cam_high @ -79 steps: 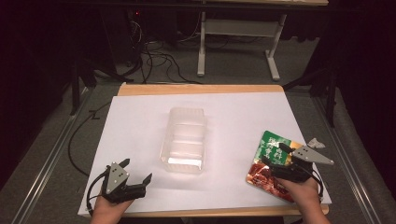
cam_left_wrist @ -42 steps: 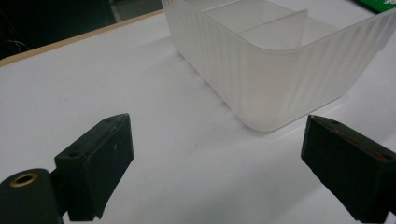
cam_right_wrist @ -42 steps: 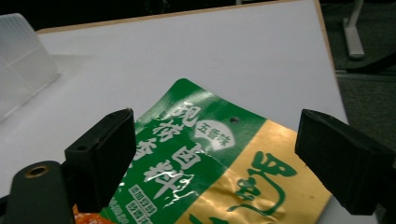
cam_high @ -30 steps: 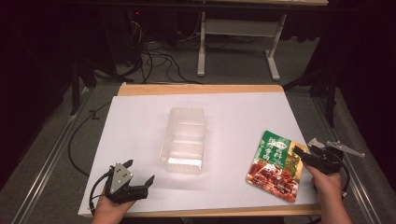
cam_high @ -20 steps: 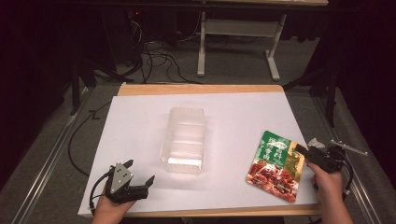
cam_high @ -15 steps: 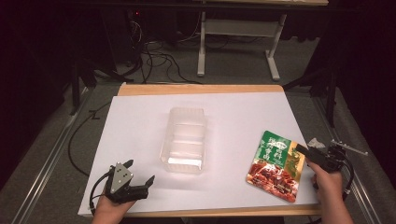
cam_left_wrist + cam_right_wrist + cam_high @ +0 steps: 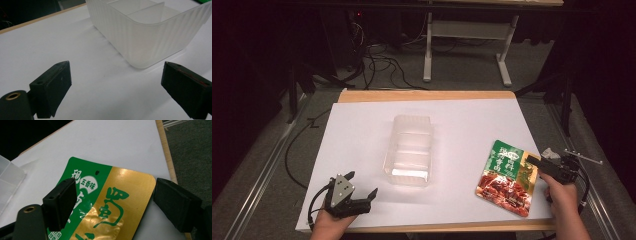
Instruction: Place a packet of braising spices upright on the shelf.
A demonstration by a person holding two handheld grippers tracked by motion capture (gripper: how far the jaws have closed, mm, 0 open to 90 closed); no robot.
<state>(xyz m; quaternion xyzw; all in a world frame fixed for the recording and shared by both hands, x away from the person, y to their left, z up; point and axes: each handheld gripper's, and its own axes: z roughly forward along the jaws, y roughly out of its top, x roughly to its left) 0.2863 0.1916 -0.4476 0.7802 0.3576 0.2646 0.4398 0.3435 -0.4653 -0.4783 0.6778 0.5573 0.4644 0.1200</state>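
The snack pouch (image 7: pixel 507 176) lies flat on the counter (image 7: pixel 362 145) right at the mouth of the right hand-held gripper (image 7: pixel 537 162), its near top corner sitting between the two black jaws, which have just been narrowing a little around it yet stand wide apart with no pad pressing on the foil. In the right gripper view the pouch (image 7: pixel 105 202) reads as glossy printed film, green and gold with a small hang hole near the top edge, wrinkled and shiny where the contents bulge beneath; the red lower half in the high view looks plump. I'd judge it light, soft and floppy, slick on the surface, likely to sag or slide if pinched over the belly, so the flat sealed top seam or a side edge nearest the jaws looks the safest bite, taken squarely so it doesn't peel out. Farther ahead of that gripper, toward the middle of the counter, stands the clear plastic tray (image 7: pixel 409 149), a translucent ribbed box with rounded corners and inner dividers, thin-walled and probably springy and easy to nudge. The left hand-held gripper (image 7: pixel 360 196) rests low on the white sheet with its jaws spread and nothing between them, the tray (image 7: pixel 150 37) just ahead of its tips. The counter itself is matte white over a pale wooden edge.
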